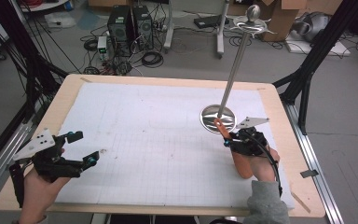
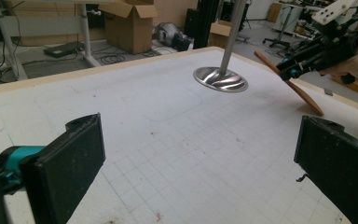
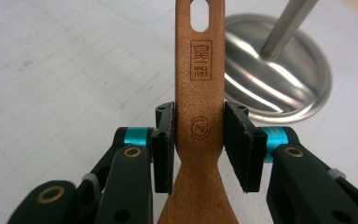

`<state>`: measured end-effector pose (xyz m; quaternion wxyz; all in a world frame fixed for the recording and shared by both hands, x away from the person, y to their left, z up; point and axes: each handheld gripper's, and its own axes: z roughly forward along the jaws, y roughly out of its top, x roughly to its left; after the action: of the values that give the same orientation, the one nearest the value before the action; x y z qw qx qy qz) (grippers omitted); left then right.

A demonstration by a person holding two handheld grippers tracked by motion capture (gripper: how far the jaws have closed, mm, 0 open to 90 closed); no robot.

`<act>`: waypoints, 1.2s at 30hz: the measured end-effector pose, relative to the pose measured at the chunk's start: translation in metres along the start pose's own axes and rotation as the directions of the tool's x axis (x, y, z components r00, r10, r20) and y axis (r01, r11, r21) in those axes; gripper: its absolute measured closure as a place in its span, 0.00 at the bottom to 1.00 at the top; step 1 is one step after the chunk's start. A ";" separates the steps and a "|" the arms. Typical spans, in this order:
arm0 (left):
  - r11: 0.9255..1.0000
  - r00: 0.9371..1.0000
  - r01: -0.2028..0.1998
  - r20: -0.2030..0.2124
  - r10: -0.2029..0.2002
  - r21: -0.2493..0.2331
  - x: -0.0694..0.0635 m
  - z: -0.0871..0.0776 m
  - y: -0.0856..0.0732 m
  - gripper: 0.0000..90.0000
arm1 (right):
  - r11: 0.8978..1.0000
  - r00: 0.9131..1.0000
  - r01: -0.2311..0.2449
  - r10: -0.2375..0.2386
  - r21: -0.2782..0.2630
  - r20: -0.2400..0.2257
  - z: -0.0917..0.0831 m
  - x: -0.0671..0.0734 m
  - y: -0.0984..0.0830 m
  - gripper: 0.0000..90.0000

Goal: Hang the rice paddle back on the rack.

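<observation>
A wooden spatula (image 1: 242, 164) is clamped by its handle in my right gripper (image 1: 227, 140), near the table's right side. In the right gripper view the pads (image 3: 164, 140) press both edges of the handle (image 3: 200, 84), whose slotted end points at the stand's base. The blade hangs low toward the person's hand, tilted over the mat. A metal stand has a round shiny base (image 1: 213, 119) and a tall pole (image 1: 233, 74) with a hooked top. My left gripper (image 1: 86, 148) hovers open at the front left, with nothing between its jaws (image 2: 200, 158). From there the spatula (image 2: 303, 95) shows at far right.
A white gridded mat (image 1: 144, 130) covers the wooden table (image 1: 168, 80). Beyond the far edge the floor holds computer towers (image 1: 130, 25), cables and cardboard boxes (image 1: 284, 16). Black frame posts (image 1: 317, 51) stand at both sides of the table.
</observation>
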<state>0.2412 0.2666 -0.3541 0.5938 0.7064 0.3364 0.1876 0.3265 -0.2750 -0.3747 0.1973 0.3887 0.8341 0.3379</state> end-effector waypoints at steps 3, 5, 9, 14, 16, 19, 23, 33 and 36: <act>1.000 1.000 -0.001 -0.001 0.001 0.002 0.000 0.000 0.000 0.02 | 0.998 0.999 -0.030 0.031 -0.062 0.011 -0.011 -0.003 -0.001 0.72; 1.000 1.000 -0.003 0.001 0.003 0.002 0.000 0.000 0.000 0.02 | 0.995 0.999 -0.040 0.041 -0.091 0.014 -0.016 -0.005 -0.001 0.72; 1.000 1.000 0.000 0.001 0.000 0.000 0.000 0.000 0.000 0.02 | 0.991 0.999 -0.050 0.051 -0.121 0.012 -0.022 -0.007 -0.001 0.72; 1.000 1.000 0.002 0.001 -0.002 -0.001 0.000 0.000 0.000 0.02 | 0.982 0.996 -0.085 0.085 -0.168 -0.009 -0.030 -0.011 -0.003 0.72; 1.000 1.000 0.002 0.000 -0.002 0.001 0.000 0.000 0.000 0.02 | 0.978 0.996 -0.092 0.089 -0.187 -0.023 -0.032 -0.014 -0.004 0.72; 1.000 1.000 0.001 0.001 -0.001 0.004 0.000 0.002 0.000 0.02 | 0.975 0.995 -0.097 0.093 -0.199 -0.027 -0.034 -0.014 -0.005 0.72; 1.000 1.000 0.000 0.005 0.000 0.006 -0.001 0.003 0.000 0.02 | 0.968 0.995 -0.103 0.096 -0.230 -0.040 -0.038 -0.015 -0.005 0.72; 1.000 1.000 0.000 0.013 0.000 0.008 -0.001 0.008 0.001 0.02 | 0.944 0.991 -0.126 0.109 -0.305 -0.072 -0.051 -0.019 -0.008 0.72; 1.000 1.000 -0.005 0.016 0.005 0.014 -0.001 0.009 0.001 0.02 | 0.939 0.991 -0.126 0.105 -0.321 -0.083 -0.055 -0.021 -0.010 0.72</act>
<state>0.2467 0.2589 -0.3553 0.5909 0.7130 0.3311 0.1809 0.3021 -0.3182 -0.3423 0.2117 0.3881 0.7484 0.4943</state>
